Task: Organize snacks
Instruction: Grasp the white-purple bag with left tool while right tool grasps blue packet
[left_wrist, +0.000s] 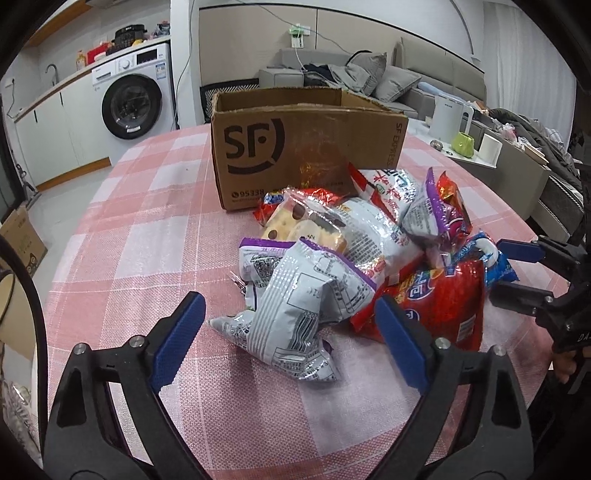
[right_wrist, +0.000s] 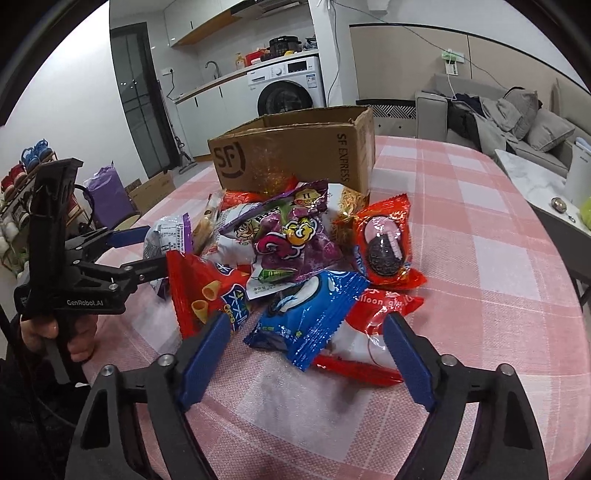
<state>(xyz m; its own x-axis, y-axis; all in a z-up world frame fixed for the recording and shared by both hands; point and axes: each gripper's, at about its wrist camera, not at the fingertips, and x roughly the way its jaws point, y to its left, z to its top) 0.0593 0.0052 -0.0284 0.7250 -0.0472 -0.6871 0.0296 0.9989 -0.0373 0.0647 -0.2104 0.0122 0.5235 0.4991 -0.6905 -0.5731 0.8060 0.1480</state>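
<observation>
A pile of snack packets lies on the pink checked tablecloth (left_wrist: 147, 229) in front of an open brown SF cardboard box (left_wrist: 295, 147), which also shows in the right wrist view (right_wrist: 295, 151). My left gripper (left_wrist: 291, 317) is open, its fingers either side of a silver and purple packet (left_wrist: 295, 306), not touching it. My right gripper (right_wrist: 306, 328) is open just before a blue packet (right_wrist: 306, 317) and a red and white packet (right_wrist: 369, 332). The right gripper also shows in the left wrist view (left_wrist: 513, 269), beside a red packet (left_wrist: 443, 299). The left gripper also shows in the right wrist view (right_wrist: 147, 251).
A red Oreo packet (right_wrist: 384, 243) and a purple packet (right_wrist: 295, 236) sit in the pile. A white kettle (left_wrist: 448, 114) and green cup (left_wrist: 463, 144) stand on a side table to the right. A washing machine (left_wrist: 133, 96) and sofa (left_wrist: 369, 74) lie beyond.
</observation>
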